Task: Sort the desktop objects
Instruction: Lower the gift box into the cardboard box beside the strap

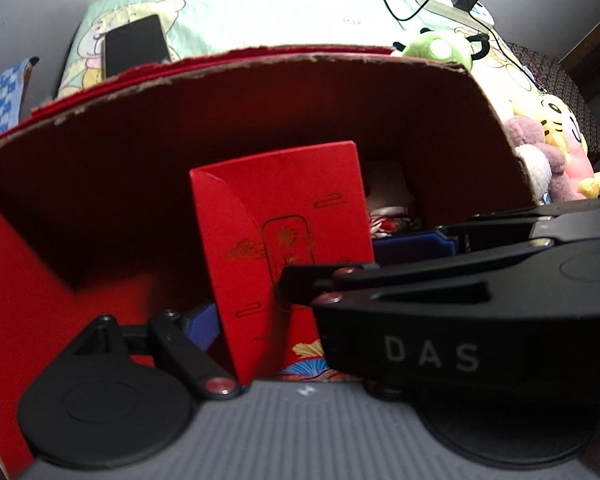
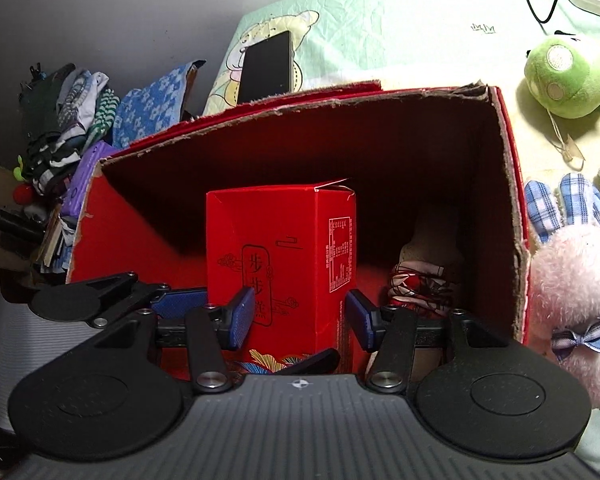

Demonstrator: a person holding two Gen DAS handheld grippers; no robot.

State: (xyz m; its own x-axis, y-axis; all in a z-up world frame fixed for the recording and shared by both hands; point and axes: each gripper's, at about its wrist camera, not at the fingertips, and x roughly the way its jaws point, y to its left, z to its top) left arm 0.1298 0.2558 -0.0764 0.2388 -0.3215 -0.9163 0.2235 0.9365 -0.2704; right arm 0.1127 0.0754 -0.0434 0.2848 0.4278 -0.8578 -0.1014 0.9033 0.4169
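A tall red carton [image 2: 284, 256] with gold print stands upright inside a big red cardboard box [image 2: 514, 240]. My right gripper [image 2: 300, 316] has its blue pads on both sides of the carton, left pad touching it, right pad a small gap off. My left gripper [image 1: 292, 296] reaches into the same box [image 1: 100, 208]; its left blue pad [image 1: 202, 322] sits beside the carton [image 1: 284, 248], and my right gripper's black body hides its right finger. A patterned red bundle [image 2: 420, 284] lies in the box's right corner.
The box sits on a bed with a pale cartoon sheet [image 2: 380, 32]. A black phone [image 2: 268, 68] lies behind it. A green plush [image 2: 568, 76] and a pink plush [image 2: 576, 300] lie to the right. Piled clothes [image 2: 68, 120] are at the left.
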